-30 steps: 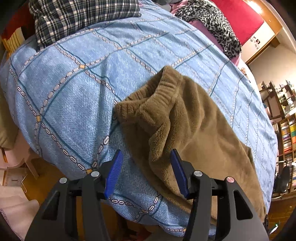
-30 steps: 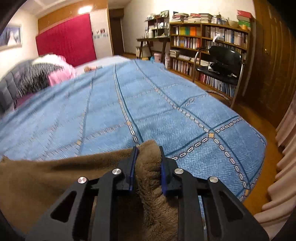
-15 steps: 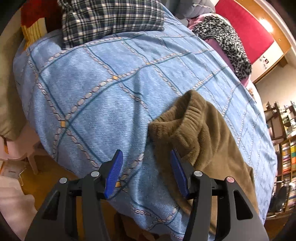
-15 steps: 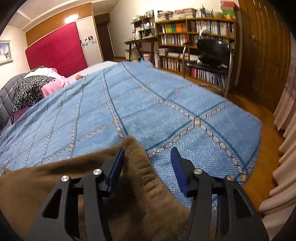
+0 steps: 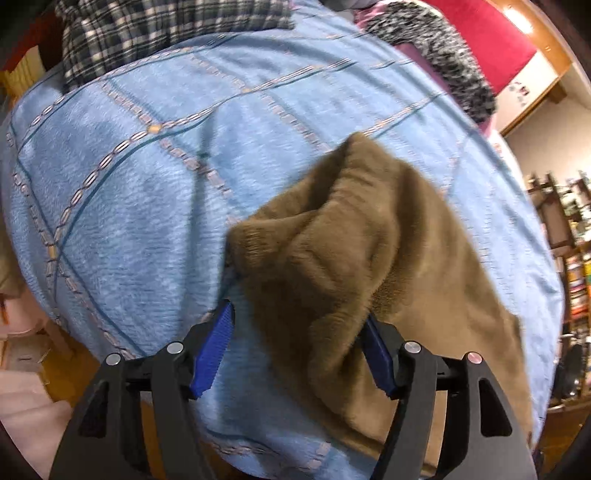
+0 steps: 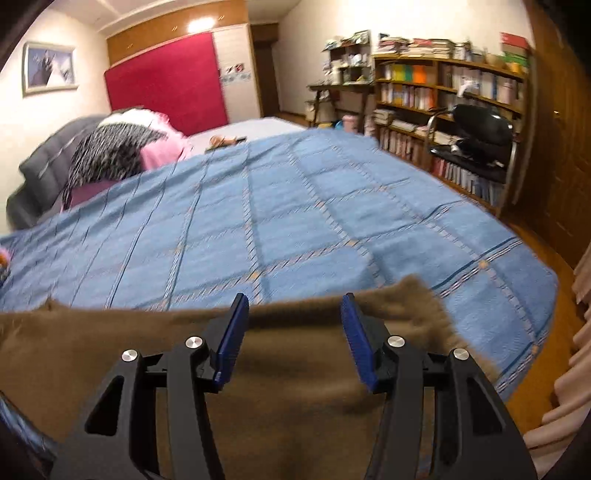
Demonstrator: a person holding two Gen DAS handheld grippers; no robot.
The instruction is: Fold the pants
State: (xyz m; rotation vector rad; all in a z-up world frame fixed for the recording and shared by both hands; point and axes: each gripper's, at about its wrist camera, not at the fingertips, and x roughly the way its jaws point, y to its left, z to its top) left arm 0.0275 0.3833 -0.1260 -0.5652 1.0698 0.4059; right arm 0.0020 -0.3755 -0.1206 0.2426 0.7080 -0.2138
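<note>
Blue patterned bedspread (image 5: 155, 206) covers the bed, a plaid cloth (image 5: 155, 33) lying at its far left end and a spotted blanket (image 6: 110, 151) by the red headboard (image 6: 166, 96). Brown fleece pants (image 5: 369, 273) lie bunched near the bed's edge. Over them the left gripper (image 5: 299, 350) has its jaws opening, a fold of fleece between them against the right pad only. Across the room a bookshelf (image 6: 443, 96) fills the wall; the right gripper (image 6: 293, 338) hovers spread apart above the flat pants (image 6: 288, 391), gripping nothing
</note>
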